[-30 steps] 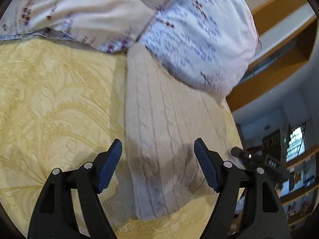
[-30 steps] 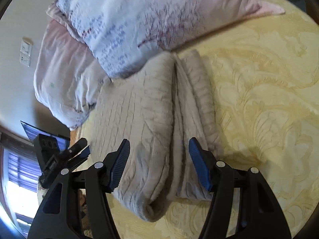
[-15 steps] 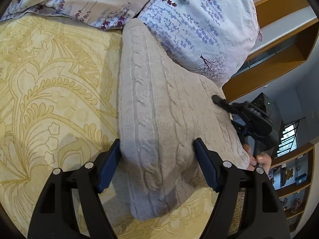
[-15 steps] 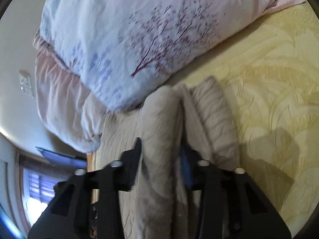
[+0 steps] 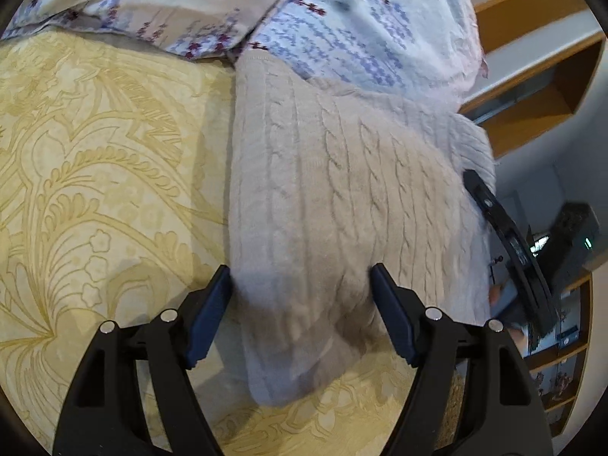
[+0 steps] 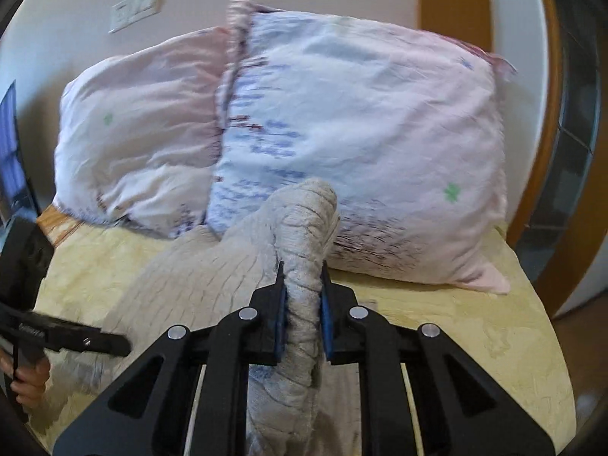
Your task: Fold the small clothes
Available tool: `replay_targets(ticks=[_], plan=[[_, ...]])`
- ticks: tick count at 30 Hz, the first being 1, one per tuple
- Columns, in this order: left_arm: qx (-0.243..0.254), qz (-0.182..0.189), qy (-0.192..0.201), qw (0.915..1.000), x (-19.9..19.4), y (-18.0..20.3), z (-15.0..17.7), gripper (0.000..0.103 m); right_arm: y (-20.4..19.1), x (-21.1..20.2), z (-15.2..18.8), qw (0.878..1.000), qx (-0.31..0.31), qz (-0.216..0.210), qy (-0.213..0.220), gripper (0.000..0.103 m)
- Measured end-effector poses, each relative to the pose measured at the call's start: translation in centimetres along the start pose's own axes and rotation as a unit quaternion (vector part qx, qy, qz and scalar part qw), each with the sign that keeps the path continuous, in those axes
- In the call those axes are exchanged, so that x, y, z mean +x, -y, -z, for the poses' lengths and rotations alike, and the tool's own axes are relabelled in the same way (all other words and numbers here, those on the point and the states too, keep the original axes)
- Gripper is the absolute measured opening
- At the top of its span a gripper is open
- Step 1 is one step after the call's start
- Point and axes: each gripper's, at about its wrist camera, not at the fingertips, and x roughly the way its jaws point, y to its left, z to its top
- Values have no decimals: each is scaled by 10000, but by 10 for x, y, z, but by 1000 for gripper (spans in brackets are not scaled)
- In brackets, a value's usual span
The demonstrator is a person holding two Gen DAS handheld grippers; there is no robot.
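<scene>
Sweater, cable-knit, pale beige, one item. Lies on the yellow patterned bedspread, far end tucked against the floral pillows. Near end sits between the fingers of my left gripper; a bunched fold stands up in my right gripper.

Handling, as I judge it: thick, soft, limp knit. No stiffness; it sags and drapes wherever unsupported. Moderately heavy for a small garment, so a raised edge drags the rest along. Fuzzy surface, not slippery; pads should bite well. Not fragile, though loose stitches could snag or stretch under a hard pull.

Where to take hold: a doubled fold or a finished hem, several layers deep, as my right gripper does now. A single layer taken mid-panel would only stretch.

Grippers: my right gripper's jaws are closing, pads pressed on the ridge of knit between them. My left gripper stands wide, fingers either side of the near end, not visibly pinching it.

Hard to make out:
- Sleeves, neckline, front or back: not distinguishable; the garment is already doubled over.
- How many layers my right pads hold: hidden inside the fold.
- Underside of the sweater and the bedspread beneath: covered.
- Lower part of the held fold drops behind my right gripper's frame.
- Pillow print is motion-blurred in the right wrist view.
- Beyond my left gripper's right finger, only part of the other gripper and a fingertip show.
</scene>
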Motion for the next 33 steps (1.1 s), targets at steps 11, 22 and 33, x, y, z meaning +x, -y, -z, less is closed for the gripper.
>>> replay_targets(ticks=[11, 22, 33], plan=[[216, 55, -272, 9994, 9, 8, 14, 73, 80, 47, 43, 9773, 1779, -4, -1149, 40], [49, 262, -22, 9996, -15, 5, 34, 66, 96, -43, 104, 9478, 2868, -1068, -900, 58], [253, 29, -44, 9997, -11, 8, 46, 35, 67, -48, 123, 9538, 2534, -1238, -1040, 38]])
